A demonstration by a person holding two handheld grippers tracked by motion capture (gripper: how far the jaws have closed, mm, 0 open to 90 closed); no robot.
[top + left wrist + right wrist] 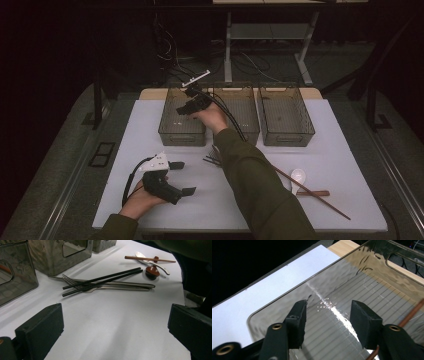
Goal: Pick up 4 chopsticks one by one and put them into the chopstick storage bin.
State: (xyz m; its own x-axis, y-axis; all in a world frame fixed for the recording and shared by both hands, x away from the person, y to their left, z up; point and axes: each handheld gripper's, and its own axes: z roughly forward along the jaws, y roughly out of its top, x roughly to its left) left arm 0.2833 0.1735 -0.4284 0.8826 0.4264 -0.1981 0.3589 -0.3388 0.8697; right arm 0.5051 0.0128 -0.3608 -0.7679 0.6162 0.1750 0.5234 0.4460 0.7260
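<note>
White desk (150, 130) under dim light, dark floor all round. At its left front the left gripper (185, 177) rests in the person's hand, jaws released wide with nothing between them. Past them lie black chopsticks (100, 282) across forks (120, 285). Three smoky clear bins stand in a row at the back; the right gripper (327, 317) hangs over the left bin (170, 131), jaws parted and gripping nothing, and a reddish-brown chopstick (410, 313) lies inside that bin beside them. Further right on the desk sit a white spoon (297, 176) and a brown chopstick (320, 197)
</note>
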